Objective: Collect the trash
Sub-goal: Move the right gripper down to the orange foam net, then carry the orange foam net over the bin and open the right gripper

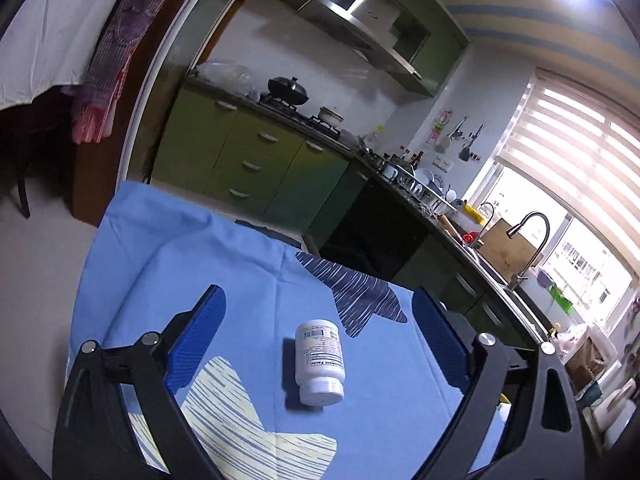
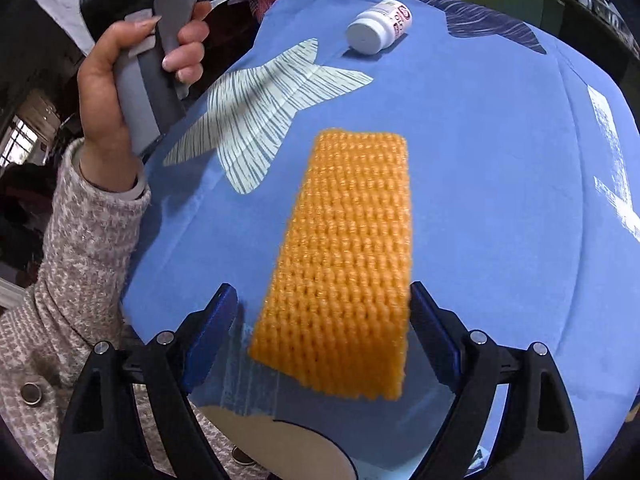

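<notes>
On the blue cloth [image 1: 248,264], going left to right, the left gripper [image 1: 320,320] hangs over a white bottle [image 1: 319,362] lying on its side, cap toward the camera; its jaws stand wide apart with nothing between them but the bottle below, not touched. To take it well, I judge the jaws should come down astride the label part, across the bottle's width, low enough that the round body cannot roll out as they close. Further right, the right gripper [image 2: 322,308] is likewise spread wide and holds nothing; the orange foam net [image 2: 344,264] lies flat between its fingers, its near end under them, its right edge just beside the right finger [image 2: 432,340]. The net looks soft and thin, so the tips should press close to the cloth and pinch the near end rather than skim over it. In that view the left hand [image 2: 116,80] grips its handle near the cloth's far left edge, and the bottle sits well apart from the net
</notes>
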`<state>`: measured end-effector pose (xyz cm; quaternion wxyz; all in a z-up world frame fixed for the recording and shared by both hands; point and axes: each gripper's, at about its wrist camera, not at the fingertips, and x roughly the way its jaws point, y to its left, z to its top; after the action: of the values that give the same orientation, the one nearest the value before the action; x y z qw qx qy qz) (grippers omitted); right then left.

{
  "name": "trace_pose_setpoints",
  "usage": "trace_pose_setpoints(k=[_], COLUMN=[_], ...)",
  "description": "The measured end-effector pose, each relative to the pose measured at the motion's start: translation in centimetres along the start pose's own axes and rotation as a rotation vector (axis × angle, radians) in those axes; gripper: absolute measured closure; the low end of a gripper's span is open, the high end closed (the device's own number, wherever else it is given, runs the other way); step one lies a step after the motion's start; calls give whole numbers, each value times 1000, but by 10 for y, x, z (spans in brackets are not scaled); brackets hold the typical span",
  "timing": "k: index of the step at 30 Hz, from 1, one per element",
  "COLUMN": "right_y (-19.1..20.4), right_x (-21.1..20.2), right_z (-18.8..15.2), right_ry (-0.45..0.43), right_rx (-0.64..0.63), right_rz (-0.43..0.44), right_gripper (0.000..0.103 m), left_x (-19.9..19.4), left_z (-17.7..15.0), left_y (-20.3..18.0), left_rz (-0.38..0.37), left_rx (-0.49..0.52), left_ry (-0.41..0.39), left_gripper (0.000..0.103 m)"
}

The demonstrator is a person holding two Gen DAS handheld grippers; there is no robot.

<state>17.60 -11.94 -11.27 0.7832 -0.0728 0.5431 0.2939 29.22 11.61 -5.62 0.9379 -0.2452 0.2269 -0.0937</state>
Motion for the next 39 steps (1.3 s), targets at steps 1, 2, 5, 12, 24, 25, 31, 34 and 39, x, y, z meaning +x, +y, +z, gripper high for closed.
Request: trace_pose_setpoints(k=[1,2,5,12,24,25,31,34,39], right_y=[0,-2,-6,-26,-221,-245,-348,-378,-410], right_x=[-2,-5,-16,-52,-203,-207,-218,-212,-176], right_z=[-2,-5,-9,-22,-79,-84,-114,-121,-131], right_ry=[-8,-16,-42,-126,-274,-232,-51,26,160], right_rx=[-3,-3,13,63,457,496,627,591,537], right_rz=[-17,-28,-7,1,-358,-382,-526,-605,-679], right_gripper=[30,37,65,87,87,87,87,87,87], left_x=[1,2,6,6,14,15,20,23,25], left_z=[-2,-3,-6,-9,-12,-13,-15,-16,-18], left_y=[0,0,1,0,-1,-1,0,1,-1], left_rz=[5,12,16,37,52,56,72,69,76], left_rx=[1,3,6,27,47,54,56,48,59], left_ry=[1,4,17,19,45,49,64,77,86], left_gripper=[13,13,13,13,13,13,13,13,13])
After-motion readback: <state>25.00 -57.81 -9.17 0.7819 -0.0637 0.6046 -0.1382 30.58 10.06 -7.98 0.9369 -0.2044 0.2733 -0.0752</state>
